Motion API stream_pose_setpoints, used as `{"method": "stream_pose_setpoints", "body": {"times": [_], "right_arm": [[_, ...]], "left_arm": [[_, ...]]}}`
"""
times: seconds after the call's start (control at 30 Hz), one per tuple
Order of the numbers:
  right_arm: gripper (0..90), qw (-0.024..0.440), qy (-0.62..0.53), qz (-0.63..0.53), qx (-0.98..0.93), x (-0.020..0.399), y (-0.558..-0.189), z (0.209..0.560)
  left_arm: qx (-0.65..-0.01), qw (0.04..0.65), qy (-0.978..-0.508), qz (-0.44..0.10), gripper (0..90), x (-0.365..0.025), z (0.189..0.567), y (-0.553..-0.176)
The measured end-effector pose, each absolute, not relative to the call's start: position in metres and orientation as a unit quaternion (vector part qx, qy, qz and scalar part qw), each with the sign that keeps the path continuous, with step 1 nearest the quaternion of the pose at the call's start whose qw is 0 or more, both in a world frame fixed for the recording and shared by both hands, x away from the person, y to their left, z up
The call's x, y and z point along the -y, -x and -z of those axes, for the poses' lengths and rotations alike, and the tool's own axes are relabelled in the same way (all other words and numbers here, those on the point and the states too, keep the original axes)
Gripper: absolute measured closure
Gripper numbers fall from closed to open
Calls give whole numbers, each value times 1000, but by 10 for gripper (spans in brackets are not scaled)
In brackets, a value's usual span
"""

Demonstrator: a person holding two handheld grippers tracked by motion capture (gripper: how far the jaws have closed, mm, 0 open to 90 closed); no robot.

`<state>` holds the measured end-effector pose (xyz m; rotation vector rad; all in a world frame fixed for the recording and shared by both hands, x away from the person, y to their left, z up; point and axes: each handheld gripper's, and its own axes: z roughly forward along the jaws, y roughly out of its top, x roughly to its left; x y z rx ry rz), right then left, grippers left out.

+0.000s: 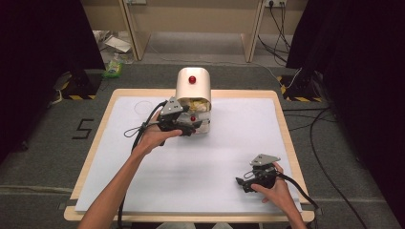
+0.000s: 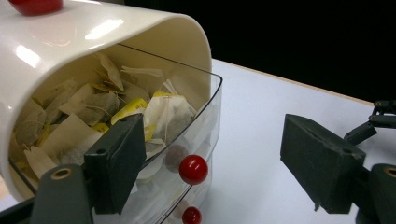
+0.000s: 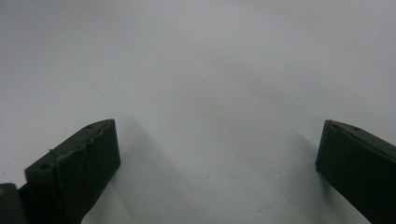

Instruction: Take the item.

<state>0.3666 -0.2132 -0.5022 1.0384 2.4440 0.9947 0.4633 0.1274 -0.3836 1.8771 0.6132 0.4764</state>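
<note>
A cream tea-bag dispenser (image 1: 193, 88) with a red knob on top (image 1: 192, 79) stands at the back middle of the table. Its upper clear drawer (image 2: 208, 100) is pulled out and holds several tea bags (image 2: 107, 107). My left gripper (image 1: 196, 126) is at the drawer's front, open. In the left gripper view the drawer's red knob (image 2: 193, 169) lies between the wide jaws of the left gripper (image 2: 212, 140), and no pad touches it. A second red knob (image 2: 192, 215) sits just below. My right gripper (image 1: 241, 183) rests open near the front right; the right gripper (image 3: 217, 135) has bare white surface between its jaws.
A white sheet (image 1: 229, 143) covers the wooden table (image 1: 284, 124). Cables (image 1: 320, 157) trail over the floor at the right. Black stands (image 1: 79, 83) flank the table's far corners, and some litter (image 1: 114, 67) lies on the floor at the back left.
</note>
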Motion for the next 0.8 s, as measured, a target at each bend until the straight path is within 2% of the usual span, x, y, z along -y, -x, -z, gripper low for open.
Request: {"method": "stream_pose_setpoints", "body": {"times": [0.8], "right_arm": [[4,153,-361,-346,-852,213,-366,502]], "left_arm": [[-246,523,-790,-206,222,-128,386,-430]]}}
